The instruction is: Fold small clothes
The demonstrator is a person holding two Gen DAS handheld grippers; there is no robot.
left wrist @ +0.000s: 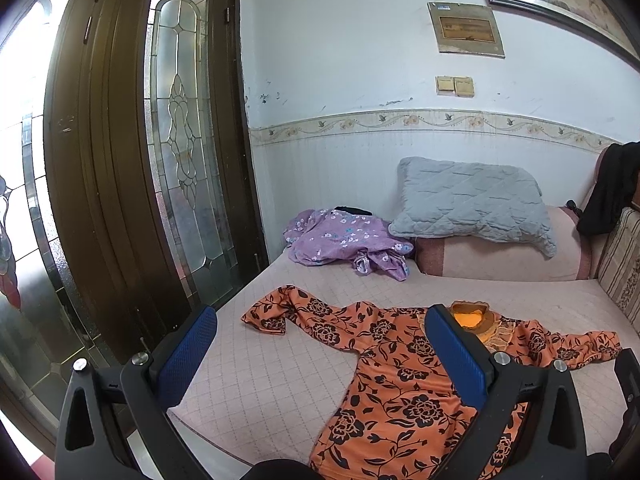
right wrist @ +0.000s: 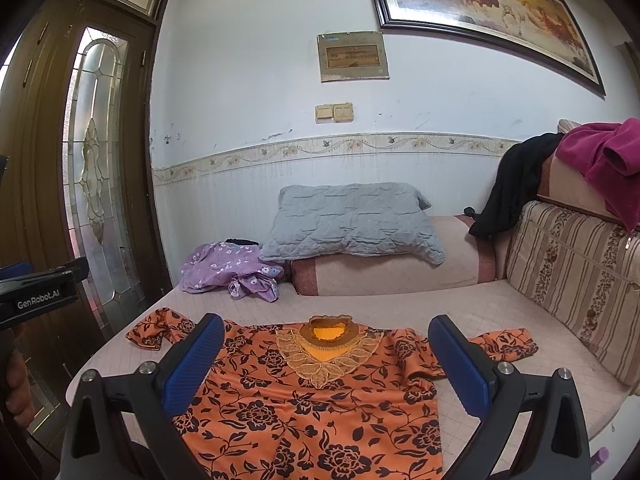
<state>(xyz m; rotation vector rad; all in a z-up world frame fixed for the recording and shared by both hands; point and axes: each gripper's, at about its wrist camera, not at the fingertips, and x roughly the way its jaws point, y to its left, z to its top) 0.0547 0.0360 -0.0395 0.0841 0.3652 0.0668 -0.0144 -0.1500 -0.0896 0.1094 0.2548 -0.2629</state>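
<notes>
An orange top with black flowers (left wrist: 400, 384) (right wrist: 312, 400) lies spread flat on the pink quilted seat (left wrist: 280, 360) (right wrist: 500, 312), collar toward the wall, both sleeves stretched outward. My left gripper (left wrist: 320, 336) hovers open above its left side, nothing between the blue pads. Over the chest of the top my right gripper (right wrist: 326, 340) is also open and empty. The left gripper's black body (right wrist: 36, 296) shows at the left edge of the right wrist view, with part of a hand under it.
A crumpled purple floral garment (left wrist: 344, 240) (right wrist: 228, 268) lies at the back left beside a grey quilted pillow (left wrist: 468, 204) (right wrist: 352, 220) on a bolster. Black and magenta clothes (right wrist: 592, 156) drape over the striped backrest (right wrist: 572, 264) at right. A glazed wooden door (left wrist: 132, 152) stands left.
</notes>
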